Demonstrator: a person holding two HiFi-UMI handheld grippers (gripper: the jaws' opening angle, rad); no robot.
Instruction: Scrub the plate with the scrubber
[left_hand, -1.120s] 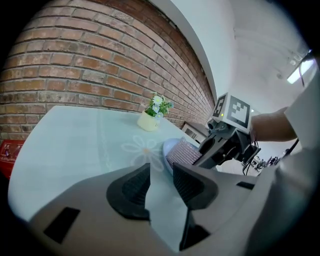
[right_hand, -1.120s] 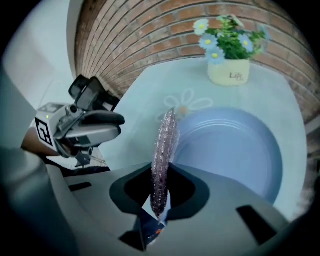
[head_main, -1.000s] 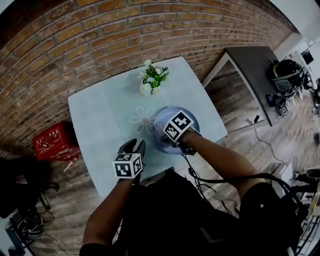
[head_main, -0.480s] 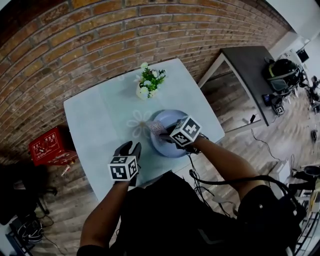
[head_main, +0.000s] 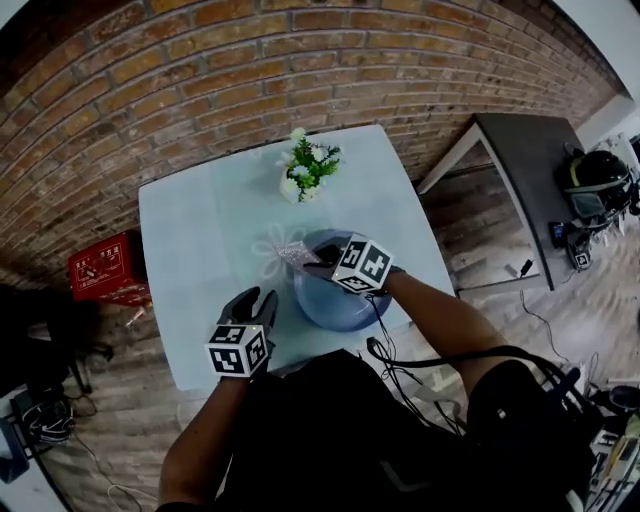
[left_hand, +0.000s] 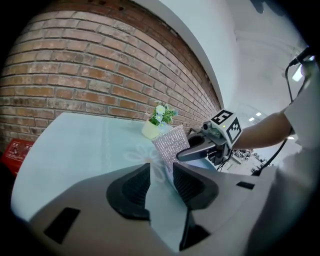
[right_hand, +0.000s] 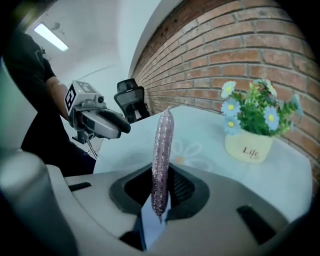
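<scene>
A blue plate (head_main: 335, 300) lies on the pale blue table (head_main: 200, 240), near its front right corner. My right gripper (head_main: 312, 263) hovers over the plate's left rim, shut on a silvery glitter scrubber (head_main: 295, 252) that sticks out to the left, clear of the plate. In the right gripper view the scrubber (right_hand: 161, 160) stands edge-on, pinched between the jaws. My left gripper (head_main: 258, 302) is at the table's front edge, left of the plate, open with only table showing between its jaws (left_hand: 161, 182). From there the scrubber (left_hand: 170, 144) shows just ahead.
A small white pot of flowers (head_main: 308, 170) stands at the back of the table, near the brick wall. A red crate (head_main: 105, 268) sits on the floor to the left. A dark table (head_main: 525, 170) stands to the right.
The right gripper has lifted the scrubber off the plate's middle and carried it left, past the rim. The left gripper has drifted slightly back toward the table's edge.
</scene>
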